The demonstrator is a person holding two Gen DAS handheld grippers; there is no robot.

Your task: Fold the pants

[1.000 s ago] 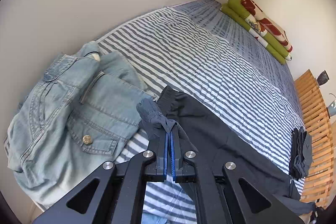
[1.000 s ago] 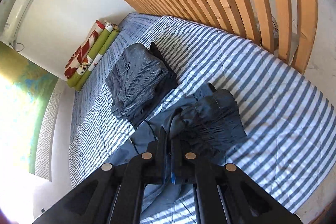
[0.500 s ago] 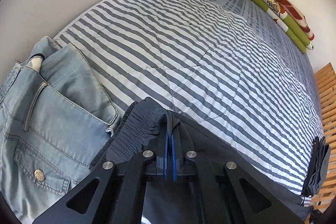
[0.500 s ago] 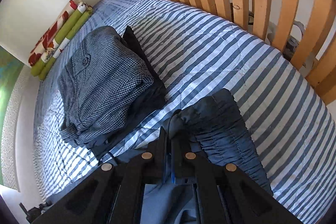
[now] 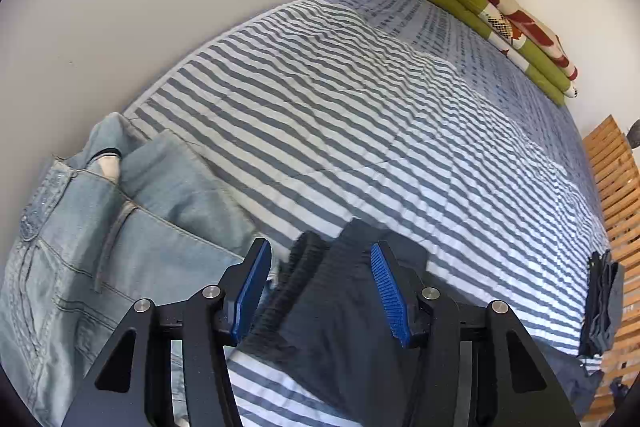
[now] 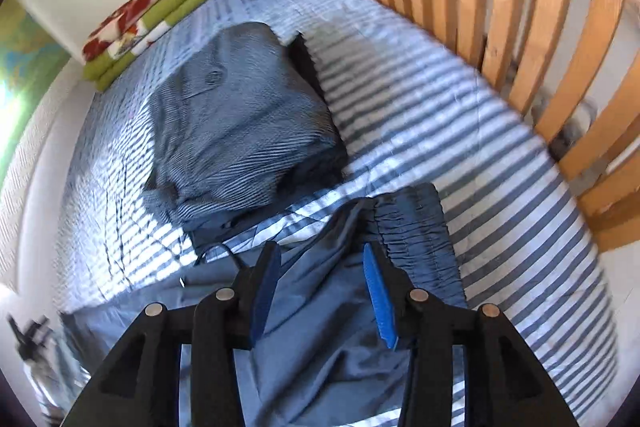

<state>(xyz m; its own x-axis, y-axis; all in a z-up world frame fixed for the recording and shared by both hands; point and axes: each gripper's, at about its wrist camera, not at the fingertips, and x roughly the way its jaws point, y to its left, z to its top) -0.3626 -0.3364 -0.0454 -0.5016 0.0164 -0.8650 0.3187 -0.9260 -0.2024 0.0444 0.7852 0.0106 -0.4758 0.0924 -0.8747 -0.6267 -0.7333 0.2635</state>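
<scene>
Both our left gripper [image 5: 318,281] and right gripper [image 6: 320,287] have just spread their jaws, pads clear of the dark pants [image 5: 344,331] lying on the striped bed [image 5: 360,131].

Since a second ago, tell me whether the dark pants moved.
Yes. The dark pants dropped from the just-opened left gripper onto the striped bedspread, beside the jeans.

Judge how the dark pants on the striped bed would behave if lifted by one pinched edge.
The dark pants would probably drape and sag: they lie creased and rumpled. The gathered elastic waistband likely gives the firmest pinch. The smooth, thin-looking cloth may slip from the pads.
</scene>
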